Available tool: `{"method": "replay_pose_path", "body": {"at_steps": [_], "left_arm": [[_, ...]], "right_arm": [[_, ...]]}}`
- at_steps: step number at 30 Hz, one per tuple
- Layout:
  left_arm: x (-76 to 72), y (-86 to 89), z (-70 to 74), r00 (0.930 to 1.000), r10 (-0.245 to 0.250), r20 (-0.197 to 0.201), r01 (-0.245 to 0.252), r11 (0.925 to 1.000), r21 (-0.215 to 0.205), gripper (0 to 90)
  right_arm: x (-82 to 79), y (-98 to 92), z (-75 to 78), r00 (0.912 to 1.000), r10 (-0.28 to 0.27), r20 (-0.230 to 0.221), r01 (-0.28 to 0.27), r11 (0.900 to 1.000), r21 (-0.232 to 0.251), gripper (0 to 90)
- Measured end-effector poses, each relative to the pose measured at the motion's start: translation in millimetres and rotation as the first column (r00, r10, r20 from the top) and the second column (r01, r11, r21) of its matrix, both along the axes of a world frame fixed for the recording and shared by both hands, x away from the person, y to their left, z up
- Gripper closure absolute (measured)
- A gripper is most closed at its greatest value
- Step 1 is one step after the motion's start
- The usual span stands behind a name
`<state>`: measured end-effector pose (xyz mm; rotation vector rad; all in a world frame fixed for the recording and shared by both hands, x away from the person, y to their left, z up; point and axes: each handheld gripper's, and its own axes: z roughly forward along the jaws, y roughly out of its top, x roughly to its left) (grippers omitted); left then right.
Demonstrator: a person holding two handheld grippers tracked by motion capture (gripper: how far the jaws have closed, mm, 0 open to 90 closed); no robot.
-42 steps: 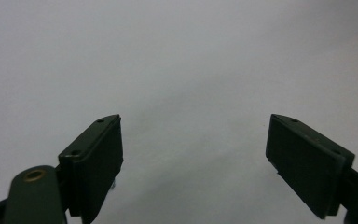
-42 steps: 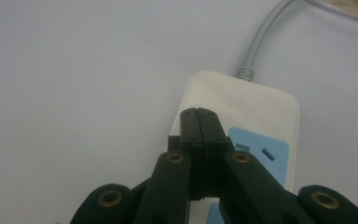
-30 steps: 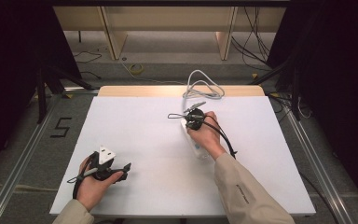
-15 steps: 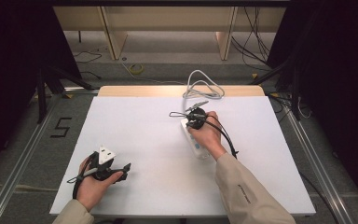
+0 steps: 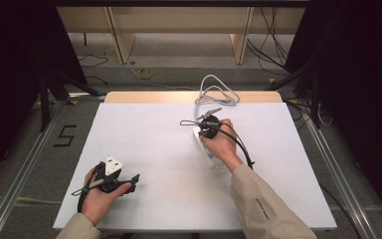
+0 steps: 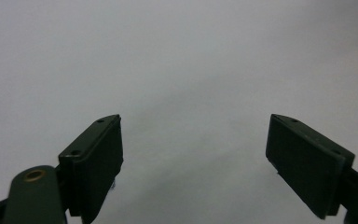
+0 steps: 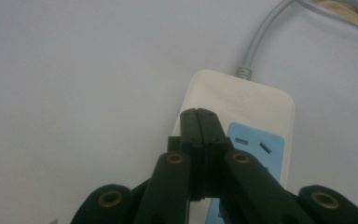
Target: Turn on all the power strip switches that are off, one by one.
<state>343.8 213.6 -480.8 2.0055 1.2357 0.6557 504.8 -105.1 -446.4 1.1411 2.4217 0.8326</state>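
Right gripper [image 7: 199,114] closed, empty, over power strip [image 7: 261,121], lengthwise toward far edge, left gripper [image 6: 193,154] open.

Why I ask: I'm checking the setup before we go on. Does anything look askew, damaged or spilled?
Nothing stands out. The power strip lies flat on the white table, its cord coiled loosely at the far edge. No damage or spill is visible.

White power strip [image 7: 242,116], flat on table

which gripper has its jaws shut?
The right gripper, jaws pressed together above the white power strip. The left gripper has its jaws wide apart over bare table.
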Motion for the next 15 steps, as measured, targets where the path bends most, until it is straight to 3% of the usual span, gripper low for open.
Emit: {"method": "replay_pose_path", "body": {"at_steps": [15], "left_arm": [[-0.4, 0.1, 0.0, 1.0000, 0.001, 0.001, -0.001, 1.0000, 0.000, 18.7]], "right_arm": [[-7.0, -2.0, 6.6, 1.0000, 0.006, -0.003, -0.006, 1.000, 0.000, 90.0]]}}
